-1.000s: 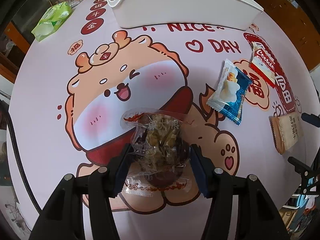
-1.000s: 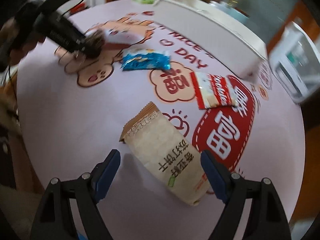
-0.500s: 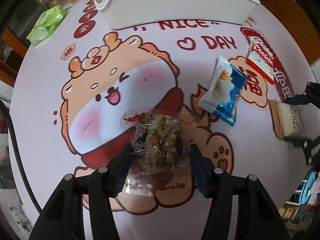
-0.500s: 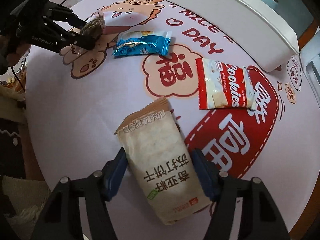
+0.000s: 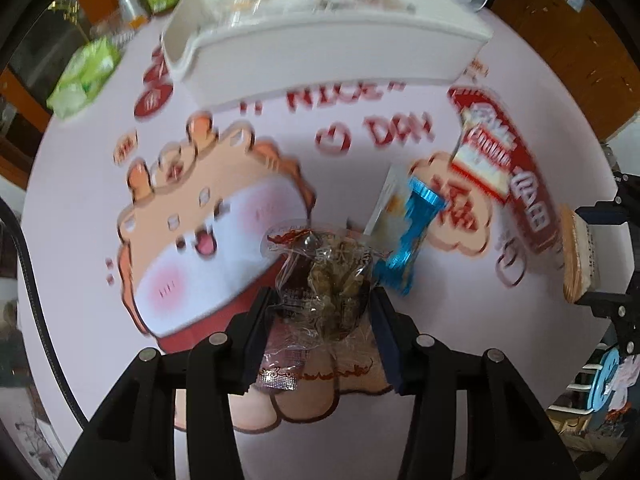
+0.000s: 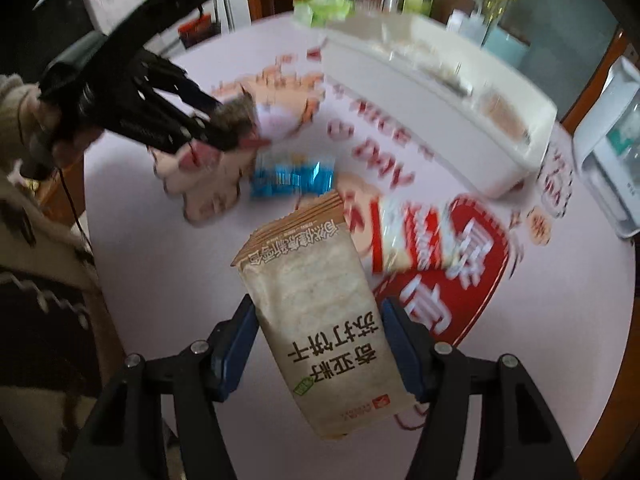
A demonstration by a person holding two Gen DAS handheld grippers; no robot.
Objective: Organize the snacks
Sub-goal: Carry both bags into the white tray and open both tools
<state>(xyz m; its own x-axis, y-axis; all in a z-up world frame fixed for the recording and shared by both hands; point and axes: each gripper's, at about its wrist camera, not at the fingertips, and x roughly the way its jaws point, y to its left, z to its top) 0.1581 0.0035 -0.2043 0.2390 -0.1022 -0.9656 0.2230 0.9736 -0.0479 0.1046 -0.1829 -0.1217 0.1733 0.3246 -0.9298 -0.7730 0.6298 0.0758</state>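
A round desk [image 5: 80,264] covered by a pink cloth with a cartoon animal and red lettering fills both views, which are blurred.

The left gripper [image 5: 322,316] has its fingers [image 5: 256,328] closed on a clear packet [image 5: 324,280] of brownish snack, pressing it from both sides. In the right wrist view this gripper [image 6: 208,120] shows at the left side of the desk, packet [image 6: 236,114] at its tip, raised off the cloth.

The right gripper [image 6: 320,344] has its fingers [image 6: 234,344] closed on a tan cracker pack [image 6: 320,312] with dark Chinese print; the pack stands up between them, its crimped end toward the middle of the desk. In the left wrist view the same pack [image 5: 576,256] shows near the right edge, held by the black gripper [image 5: 608,256].

A blue wrapper [image 6: 294,176] lies on the cloth near the middle of the desk, just beyond the cracker pack. A red and white cookie pack [image 6: 416,236] lies to its right on a red printed patch.

A long white bin [image 5: 320,52] sits along the far edge of the desk, with blurred snacks inside. A green packet [image 5: 86,76] lies at the far left edge, beside the bin's left end.
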